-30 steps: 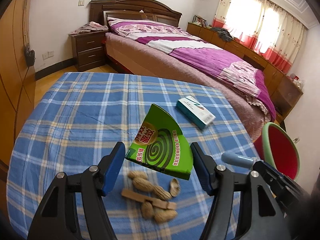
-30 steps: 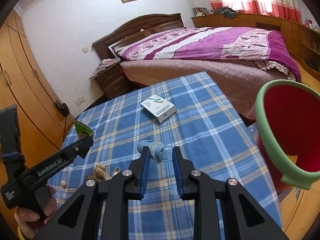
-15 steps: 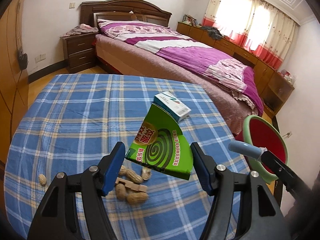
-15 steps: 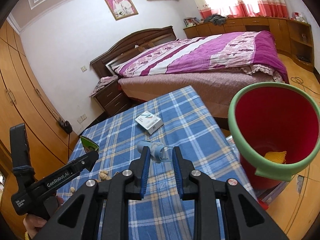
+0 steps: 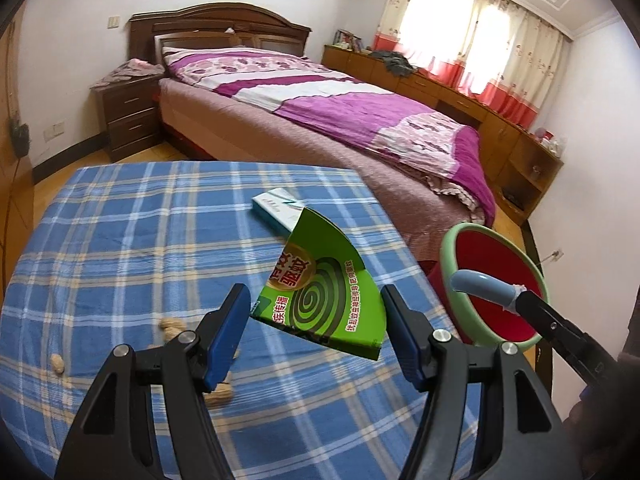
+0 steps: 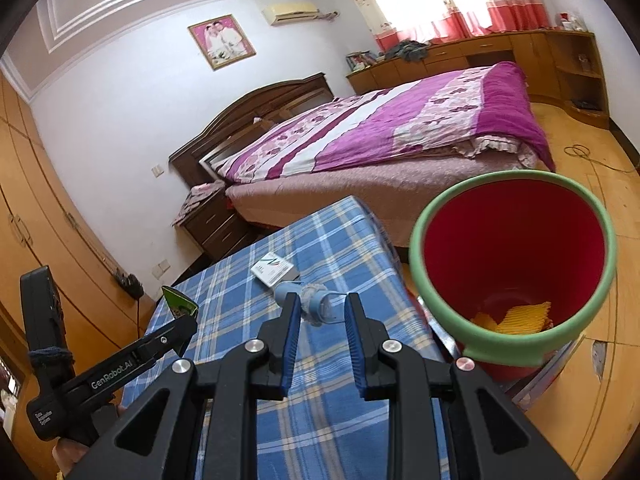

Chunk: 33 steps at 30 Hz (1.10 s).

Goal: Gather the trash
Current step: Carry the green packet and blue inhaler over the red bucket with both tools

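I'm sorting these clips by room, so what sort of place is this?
A home bedroom, most likely. A made double bed with a carved wooden headboard, a nightstand beside it, and curtains over a low cabinet run all show it.

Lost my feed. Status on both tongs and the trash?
Left tongs grip green box. Right tongs grip blue tube. Red bin close by, path clear.

Glossy card box [image 5: 320, 292]; woven cloth table [image 5: 120, 240]; smooth plastic bin [image 6: 516, 264].
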Motion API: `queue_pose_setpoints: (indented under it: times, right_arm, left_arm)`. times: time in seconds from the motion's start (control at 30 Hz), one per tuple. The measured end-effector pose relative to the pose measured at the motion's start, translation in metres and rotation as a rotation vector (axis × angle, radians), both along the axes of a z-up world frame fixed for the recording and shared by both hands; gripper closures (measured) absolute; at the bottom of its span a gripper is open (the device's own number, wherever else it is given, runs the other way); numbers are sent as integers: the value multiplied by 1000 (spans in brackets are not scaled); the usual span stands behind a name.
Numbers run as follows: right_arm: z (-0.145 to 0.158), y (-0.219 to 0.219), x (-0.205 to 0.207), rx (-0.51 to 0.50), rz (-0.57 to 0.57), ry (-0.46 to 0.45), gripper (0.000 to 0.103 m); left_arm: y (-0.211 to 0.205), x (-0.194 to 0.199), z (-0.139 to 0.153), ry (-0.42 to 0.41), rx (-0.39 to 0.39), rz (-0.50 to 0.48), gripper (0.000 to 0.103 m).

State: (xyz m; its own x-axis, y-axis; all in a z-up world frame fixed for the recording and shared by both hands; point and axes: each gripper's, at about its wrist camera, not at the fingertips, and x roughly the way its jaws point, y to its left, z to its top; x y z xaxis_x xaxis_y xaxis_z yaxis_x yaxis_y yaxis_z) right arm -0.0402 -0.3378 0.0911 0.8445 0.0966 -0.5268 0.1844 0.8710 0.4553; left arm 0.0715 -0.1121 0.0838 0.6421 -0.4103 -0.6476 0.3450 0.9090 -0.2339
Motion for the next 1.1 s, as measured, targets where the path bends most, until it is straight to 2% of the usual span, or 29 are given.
queue_pose_setpoints:
  times: [0.43, 1.1]
  right_arm:
    - [-10, -64, -19, 62, -144, -21, 78]
    - [-46, -137, -39, 102, -334, 39, 78]
  left_arm:
    - [-71, -8, 5, -19, 39, -132, 36]
    - [-195, -11, -18, -36, 124, -386, 36]
